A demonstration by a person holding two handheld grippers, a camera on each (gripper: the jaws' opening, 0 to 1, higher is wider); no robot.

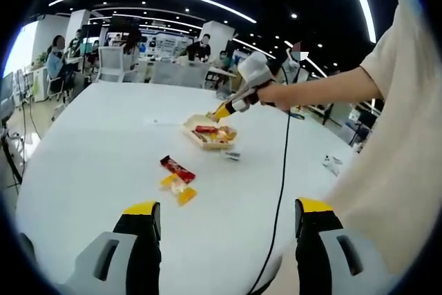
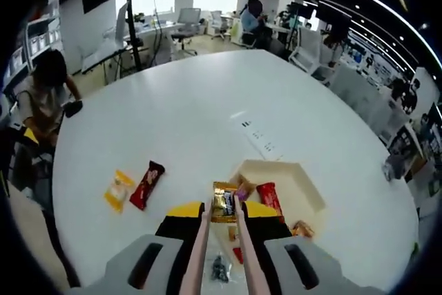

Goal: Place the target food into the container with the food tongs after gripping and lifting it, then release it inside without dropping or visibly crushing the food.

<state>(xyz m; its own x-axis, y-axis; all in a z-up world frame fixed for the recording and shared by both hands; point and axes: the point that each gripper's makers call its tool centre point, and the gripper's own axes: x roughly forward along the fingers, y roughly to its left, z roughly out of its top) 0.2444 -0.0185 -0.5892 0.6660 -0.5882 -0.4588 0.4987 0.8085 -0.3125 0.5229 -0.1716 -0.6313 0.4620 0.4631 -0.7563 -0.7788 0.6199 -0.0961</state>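
While hovering over the container (image 2: 304, 188), right gripper (image 2: 222, 215) squeezing tongs (image 2: 242, 253) onto brown packet (image 2: 224, 203); release pending. Left gripper (image 1: 228, 222) idling nearside, jaws apart.

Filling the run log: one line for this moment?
right gripper: tongs holding snack over container | left gripper: open, idle

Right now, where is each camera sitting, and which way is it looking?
Left gripper view: rides on the left gripper, low over the white table, facing the container, the red snack packet, the right gripper and the person's arm; its own jaws stand open.
Right gripper view: rides on the right gripper, looking down on the container; its jaws squeeze the food tongs, which hold a dark snack packet.
Both share table, container and red packet.
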